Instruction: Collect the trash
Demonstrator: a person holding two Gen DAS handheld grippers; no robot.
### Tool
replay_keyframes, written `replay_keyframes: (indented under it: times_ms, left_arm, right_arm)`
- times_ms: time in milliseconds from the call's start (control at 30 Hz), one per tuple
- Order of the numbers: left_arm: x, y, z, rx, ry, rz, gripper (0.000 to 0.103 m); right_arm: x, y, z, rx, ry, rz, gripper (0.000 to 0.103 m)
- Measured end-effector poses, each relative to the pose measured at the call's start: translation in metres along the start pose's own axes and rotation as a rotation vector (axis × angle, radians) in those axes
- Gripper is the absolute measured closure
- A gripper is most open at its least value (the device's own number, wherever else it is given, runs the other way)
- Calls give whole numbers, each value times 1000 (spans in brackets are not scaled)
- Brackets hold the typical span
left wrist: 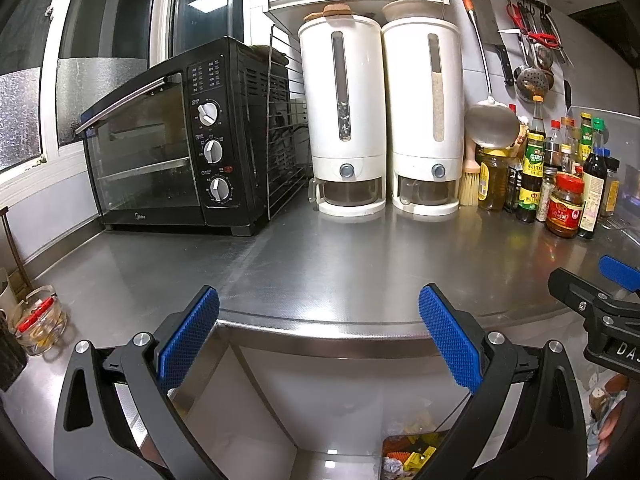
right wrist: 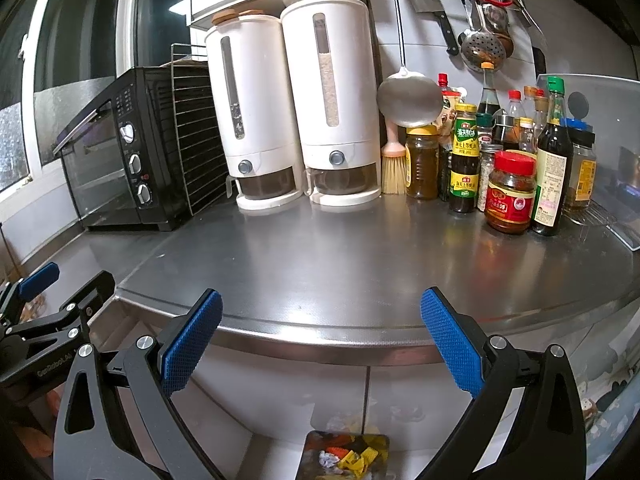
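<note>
A: Left gripper (left wrist: 319,332) gapes wide, empty, over the steel counter (left wrist: 360,264) edge.

B: Right gripper (right wrist: 321,338) likewise, holding nothing. Trash (right wrist: 348,458) sits in the bin (right wrist: 306,454) below, near right; counter shows none, so collection appears nearly finished.

Your trash bin (right wrist: 346,456) is cut off by the bottom edge, its contents too jumbled to name | in the left view the bin (left wrist: 412,456) sits half behind your left finger | right gripper (left wrist: 600,300) is clipped at the frame edge | bottle labels (right wrist: 464,160) are too small to read
</note>
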State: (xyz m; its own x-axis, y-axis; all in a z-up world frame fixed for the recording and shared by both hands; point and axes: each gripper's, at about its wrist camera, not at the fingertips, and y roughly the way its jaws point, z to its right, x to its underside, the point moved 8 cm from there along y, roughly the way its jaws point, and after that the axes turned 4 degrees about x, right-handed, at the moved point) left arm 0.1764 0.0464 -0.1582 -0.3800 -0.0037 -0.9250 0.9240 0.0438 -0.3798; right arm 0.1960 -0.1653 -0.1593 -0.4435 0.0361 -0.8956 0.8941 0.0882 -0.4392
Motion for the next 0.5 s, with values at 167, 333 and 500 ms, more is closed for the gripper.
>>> replay_keyframes:
  times_ms: [167, 333, 500]
  left_arm:
    - [-2, -1, -2, -2, -3, 1, 8]
    - [-1, 1, -4, 9, -16, -8, 8]
    - [-2, 1, -7, -19, -1, -7, 8]
  right_arm:
    - [0, 0, -1, 4, 6, -1, 3]
    - [1, 1, -1, 8, 9, -2, 3]
    - [1, 1, -3, 8, 8, -1, 3]
